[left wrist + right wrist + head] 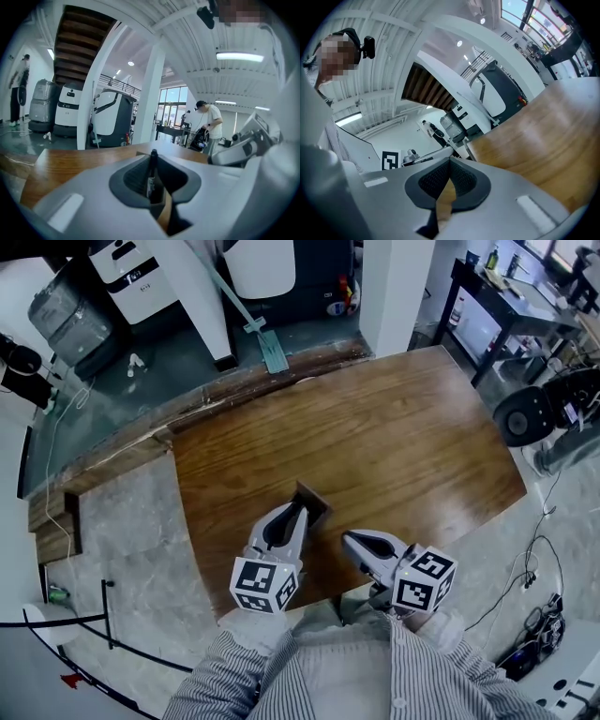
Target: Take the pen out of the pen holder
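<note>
Jaws: left gripper point(297, 512) clamps the dark pen point(153, 165); right gripper point(350, 539) is closed, empty | Pen holder point(315, 502) stands on the desk point(403, 427) at the left jaws' tips | Progress: pen gripped; apparently not yet clear of the holder.

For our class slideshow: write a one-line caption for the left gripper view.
Left gripper shut on a dark pen, wooden table beyond.

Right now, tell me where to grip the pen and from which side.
Grip the upper shaft of the pen, coming nearly level from the person's side: it stands upright over the pen holder, lower end hidden. The left hand-held gripper is clamped there.
</note>
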`<action>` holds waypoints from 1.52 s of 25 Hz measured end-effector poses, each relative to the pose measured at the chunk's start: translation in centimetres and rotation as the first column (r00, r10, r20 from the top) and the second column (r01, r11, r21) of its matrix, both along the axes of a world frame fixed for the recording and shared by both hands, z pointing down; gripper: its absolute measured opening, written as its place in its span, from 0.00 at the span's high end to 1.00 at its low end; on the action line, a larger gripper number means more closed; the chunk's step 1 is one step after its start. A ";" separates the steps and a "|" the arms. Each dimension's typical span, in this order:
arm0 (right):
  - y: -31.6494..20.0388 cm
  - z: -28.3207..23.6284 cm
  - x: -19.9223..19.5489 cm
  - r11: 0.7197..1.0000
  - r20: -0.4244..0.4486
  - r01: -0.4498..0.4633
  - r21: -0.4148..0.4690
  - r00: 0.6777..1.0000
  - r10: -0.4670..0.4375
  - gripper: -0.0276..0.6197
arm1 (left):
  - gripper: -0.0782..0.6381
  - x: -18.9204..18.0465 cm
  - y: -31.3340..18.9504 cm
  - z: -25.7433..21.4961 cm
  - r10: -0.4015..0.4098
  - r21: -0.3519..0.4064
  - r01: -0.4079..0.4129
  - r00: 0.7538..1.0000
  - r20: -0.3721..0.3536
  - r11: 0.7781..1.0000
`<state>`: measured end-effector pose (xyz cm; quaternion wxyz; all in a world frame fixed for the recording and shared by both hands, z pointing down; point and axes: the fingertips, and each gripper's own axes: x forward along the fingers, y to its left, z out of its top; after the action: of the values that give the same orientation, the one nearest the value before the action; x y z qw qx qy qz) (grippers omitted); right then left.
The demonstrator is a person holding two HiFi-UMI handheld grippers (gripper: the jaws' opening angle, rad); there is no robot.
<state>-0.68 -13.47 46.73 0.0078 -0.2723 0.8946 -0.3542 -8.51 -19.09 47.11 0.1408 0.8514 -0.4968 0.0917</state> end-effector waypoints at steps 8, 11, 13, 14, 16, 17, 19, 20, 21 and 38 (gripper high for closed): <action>0.4 -1.5 0.0 0.999 -0.017 0.032 0.041 0.999 -0.031 0.96 | 0.82 -0.4 0.5 -3.6 -0.023 0.059 0.028 0.995 -0.096 0.998; 0.6 -2.0 -0.4 0.997 -0.013 0.049 0.058 0.999 -0.048 0.96 | 0.82 -1.5 1.3 -5.2 -0.068 0.076 0.082 0.984 -0.167 0.994; 0.6 -2.4 -0.5 0.996 -0.014 0.057 0.068 0.998 -0.056 0.96 | 0.82 -2.1 2.0 -5.9 -0.091 0.083 0.109 0.976 -0.196 0.991; 0.6 -2.6 -0.5 0.996 -0.014 0.060 0.072 0.998 -0.059 0.96 | 0.82 -2.4 2.4 -6.1 -0.100 0.087 0.120 0.974 -0.205 0.989; 0.5 -2.8 -0.6 0.995 -0.015 0.065 0.078 0.998 -0.064 0.96 | 0.82 -2.7 3.2 -6.1 -0.117 0.087 0.138 0.969 -0.218 0.987; 0.6 -2.9 -0.6 0.995 -0.013 0.067 0.078 0.998 -0.066 0.96 | 0.82 -2.8 3.6 -5.9 -0.124 0.083 0.145 0.967 -0.223 0.986; 0.7 -3.2 -0.8 0.994 -0.003 0.072 0.077 0.997 -0.072 0.96 | 0.82 -3.1 4.4 -5.5 -0.135 0.079 0.157 0.963 -0.231 0.984; 0.7 -3.4 -1.0 0.994 0.002 0.076 0.078 0.997 -0.076 0.96 | 0.82 -3.2 4.9 -5.3 -0.140 0.080 0.163 0.961 -0.237 0.983; 0.8 -3.5 -1.2 0.993 0.005 0.081 0.081 0.997 -0.081 0.96 | 0.82 -3.3 5.3 -5.2 -0.145 0.081 0.169 0.958 -0.246 0.982; 1.5 -3.0 -2.1 0.990 -0.011 0.120 0.075 0.993 -0.120 0.96 | 0.82 -2.4 8.1 -2.9 -0.145 -0.014 0.150 0.920 -0.365 0.989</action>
<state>-2.82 -11.96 43.73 -0.0065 -0.2186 0.9221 -0.3192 -10.94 -10.97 44.17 0.2312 0.8148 -0.5252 -0.0824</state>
